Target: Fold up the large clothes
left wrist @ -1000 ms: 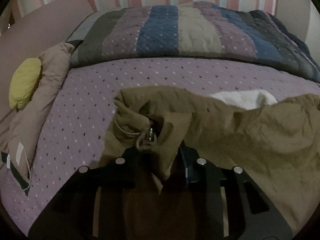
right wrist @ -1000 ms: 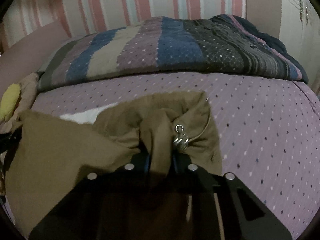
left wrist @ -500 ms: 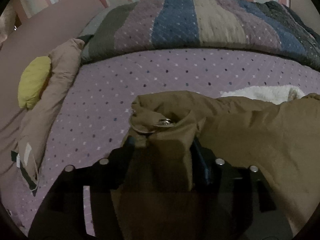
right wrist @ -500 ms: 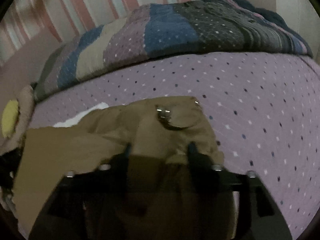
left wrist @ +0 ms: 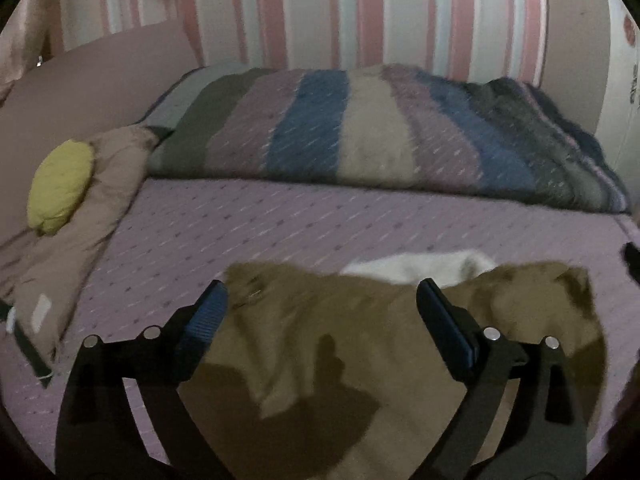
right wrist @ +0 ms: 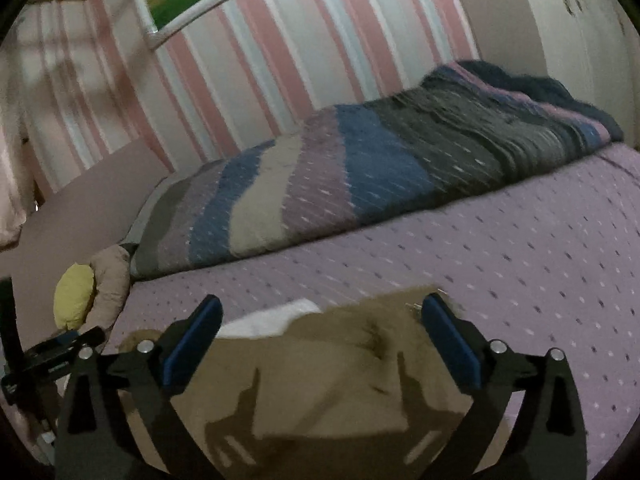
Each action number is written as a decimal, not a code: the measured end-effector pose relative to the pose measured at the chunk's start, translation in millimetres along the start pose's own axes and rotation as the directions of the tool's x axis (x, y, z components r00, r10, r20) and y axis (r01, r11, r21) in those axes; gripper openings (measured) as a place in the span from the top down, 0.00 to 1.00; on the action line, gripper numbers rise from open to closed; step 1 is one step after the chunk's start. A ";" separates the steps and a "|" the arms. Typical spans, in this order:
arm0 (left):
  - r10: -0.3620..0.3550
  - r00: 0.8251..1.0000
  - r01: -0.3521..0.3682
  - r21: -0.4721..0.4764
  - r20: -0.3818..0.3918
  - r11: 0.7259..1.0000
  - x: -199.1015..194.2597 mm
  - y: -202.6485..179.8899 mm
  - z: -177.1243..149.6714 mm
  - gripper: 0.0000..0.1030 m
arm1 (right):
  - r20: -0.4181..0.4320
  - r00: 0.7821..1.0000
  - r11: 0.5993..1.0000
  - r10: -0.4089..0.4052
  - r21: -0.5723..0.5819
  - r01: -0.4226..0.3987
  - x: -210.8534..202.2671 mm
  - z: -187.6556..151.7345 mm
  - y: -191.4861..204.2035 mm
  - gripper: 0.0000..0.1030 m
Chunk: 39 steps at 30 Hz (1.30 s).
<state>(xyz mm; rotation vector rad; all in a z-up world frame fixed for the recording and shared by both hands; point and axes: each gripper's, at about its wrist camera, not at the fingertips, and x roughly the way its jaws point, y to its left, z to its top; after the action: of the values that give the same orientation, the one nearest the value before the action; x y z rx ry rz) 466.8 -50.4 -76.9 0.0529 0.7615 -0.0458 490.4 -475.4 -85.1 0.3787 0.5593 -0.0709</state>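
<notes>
An olive-brown garment [left wrist: 360,340] lies flat on the purple dotted bedspread [left wrist: 280,220], with a white fleecy lining [left wrist: 420,266] showing at its far edge. My left gripper [left wrist: 322,296] is open and empty above the garment's near-left part. In the right wrist view the same garment [right wrist: 320,368] lies below my right gripper [right wrist: 320,312], which is open and empty. The white lining [right wrist: 276,316] shows left of centre there. The left gripper also shows in the right wrist view at the left edge [right wrist: 56,350].
A folded striped quilt [left wrist: 380,136] lies across the far side of the bed against a pink striped wall. A tan pillow [left wrist: 84,216] with a yellow cushion [left wrist: 60,186] lies at the left. A white cabinet [right wrist: 580,32] stands at the far right.
Both grippers have let go of the garment's corners, opened wide and lifted back. The garment now lies flat on the bed. Both views are tilted up toward the wall.
</notes>
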 end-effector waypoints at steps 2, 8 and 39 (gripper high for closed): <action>-0.026 1.000 0.026 -0.024 0.006 0.999 4.7 -8.2 3.7 0.08 | 0.003 1.000 0.999 -0.015 -0.029 0.015 12.8 2.8 22.4 0.03; -0.005 1.000 0.003 -0.062 -0.026 0.998 46.3 -21.7 -3.3 0.08 | 0.024 0.994 0.993 -0.109 -0.032 0.110 53.0 -4.2 60.3 0.02; 0.094 0.995 -0.094 0.000 0.021 0.996 147.4 -13.2 -56.2 0.03 | 0.025 0.954 0.928 -0.300 -0.226 0.297 152.9 -65.9 46.6 0.02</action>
<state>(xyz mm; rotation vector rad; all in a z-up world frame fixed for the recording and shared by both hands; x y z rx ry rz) 533.9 -63.2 -219.7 0.0887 0.7368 0.0426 594.5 -402.2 -202.2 0.0672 0.6252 -0.2960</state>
